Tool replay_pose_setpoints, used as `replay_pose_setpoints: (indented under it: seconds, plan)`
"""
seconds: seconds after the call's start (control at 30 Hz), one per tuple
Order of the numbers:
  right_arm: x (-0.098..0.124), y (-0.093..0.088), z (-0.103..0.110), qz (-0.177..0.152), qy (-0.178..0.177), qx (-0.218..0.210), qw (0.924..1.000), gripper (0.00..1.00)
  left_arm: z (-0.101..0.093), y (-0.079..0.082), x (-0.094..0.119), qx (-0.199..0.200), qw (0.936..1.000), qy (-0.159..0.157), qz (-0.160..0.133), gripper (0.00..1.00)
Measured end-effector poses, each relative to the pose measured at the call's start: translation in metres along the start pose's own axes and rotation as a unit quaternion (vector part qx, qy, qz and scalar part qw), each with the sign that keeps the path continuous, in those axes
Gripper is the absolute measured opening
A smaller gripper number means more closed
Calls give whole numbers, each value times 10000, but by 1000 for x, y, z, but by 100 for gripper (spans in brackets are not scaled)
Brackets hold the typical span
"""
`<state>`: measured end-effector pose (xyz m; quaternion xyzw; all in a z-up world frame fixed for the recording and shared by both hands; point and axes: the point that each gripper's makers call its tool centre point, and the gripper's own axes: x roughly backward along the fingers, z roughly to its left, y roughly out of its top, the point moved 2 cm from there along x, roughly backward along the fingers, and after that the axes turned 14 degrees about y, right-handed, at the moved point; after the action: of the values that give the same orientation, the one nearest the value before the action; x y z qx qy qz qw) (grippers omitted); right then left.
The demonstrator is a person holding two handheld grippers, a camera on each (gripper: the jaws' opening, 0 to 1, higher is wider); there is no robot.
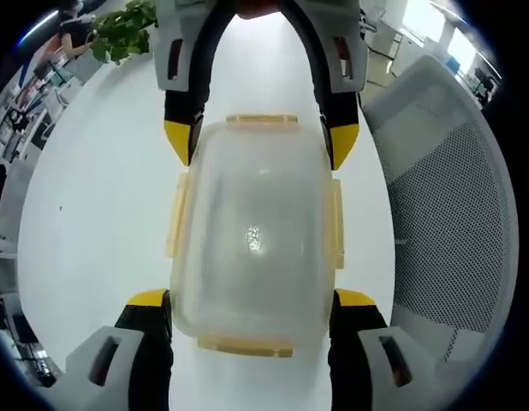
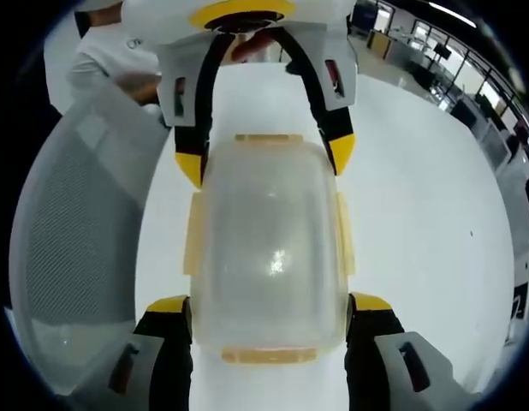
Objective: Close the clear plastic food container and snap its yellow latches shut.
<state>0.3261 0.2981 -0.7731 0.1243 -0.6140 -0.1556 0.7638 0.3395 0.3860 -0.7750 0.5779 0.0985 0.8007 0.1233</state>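
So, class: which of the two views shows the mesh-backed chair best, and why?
The left gripper view: the mesh-backed chair shows its grey mesh panel and pale frame sharply, beside the white table. The right gripper view shows the same chair larger but blurrier, cut off by the picture's edge.

Clear container point(image 1: 252, 235), yellow latches point(image 1: 176, 214), white table point(image 1: 102, 197).

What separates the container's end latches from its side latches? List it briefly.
End latches cap the container's short ends; side latches line its long sides. The end latches look shorter than the side latches. All are pale yellow; whether they are snapped, I cannot tell.
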Motion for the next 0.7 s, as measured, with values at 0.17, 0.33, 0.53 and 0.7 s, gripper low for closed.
replay_pose_setpoints:
  seconds: [0.17,0.33,0.53,0.7]
  plan:
    - [0,0,1,11,2,3,10000,73,0,0,0,-19,10000,-19,30,74]
    - [0,0,0,-38,-2,6,10000,73,0,-1,-1,-22,10000,-25,-2,75]
    - [1,1,-2,-51,-12,-5,10000,73,4,-1,-2,-27,10000,-22,-36,75]
    - [0,-1,-7,22,-13,-8,10000,73,6,0,-3,-12,10000,-15,-44,75]
